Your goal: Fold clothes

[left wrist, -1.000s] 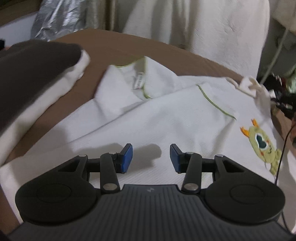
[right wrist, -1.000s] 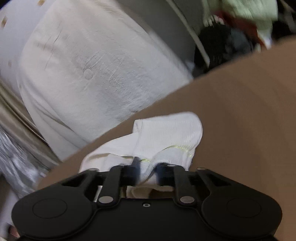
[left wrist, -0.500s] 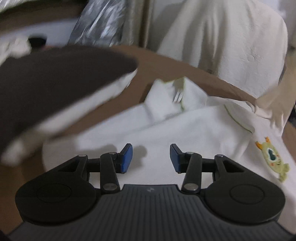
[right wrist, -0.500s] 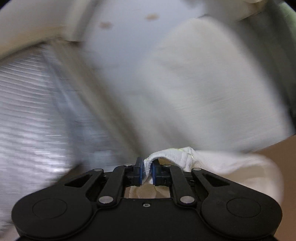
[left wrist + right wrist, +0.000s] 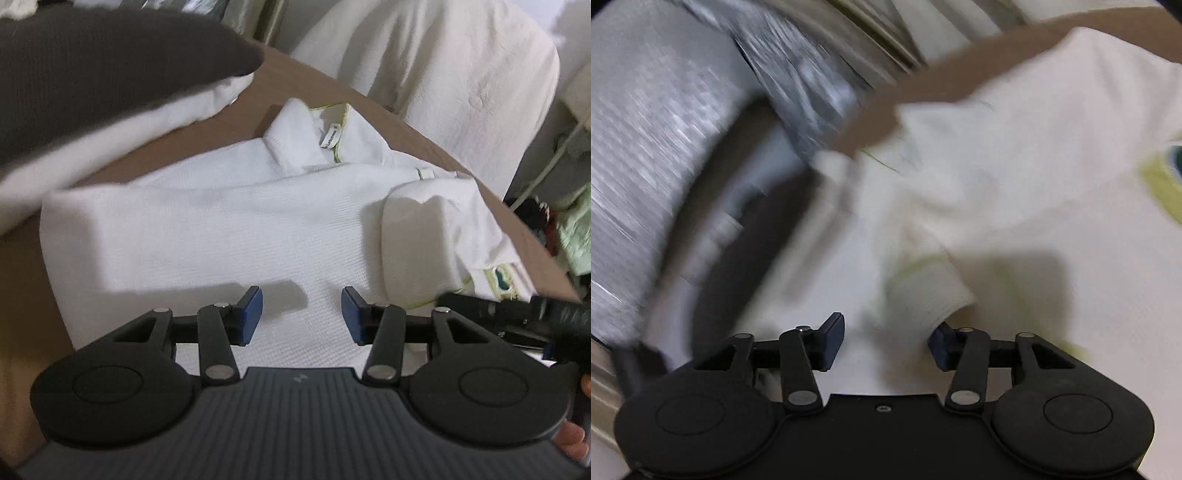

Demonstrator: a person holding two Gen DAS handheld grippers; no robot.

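1. The shirt (image 5: 229,236) is lying spread across the middle of the surface (image 5: 314,88), its collar (image 5: 325,144) pointing toward the far edge.
2. A sleeve (image 5: 424,236) is lying folded over the shirt's right part.
3. A stack of folded clothes (image 5: 92,85) is sitting at the surface's left side, just beside the shirt.
4. A draped chair (image 5: 443,62) is standing behind the far edge.
5. The left claw (image 5: 302,314) is hanging over the shirt's near part, with the right claw (image 5: 886,341) coming in over its right side.

right view motion-blurred | shirt print (image 5: 1167,177) cut by edge | folded sleeve (image 5: 417,236) covers print
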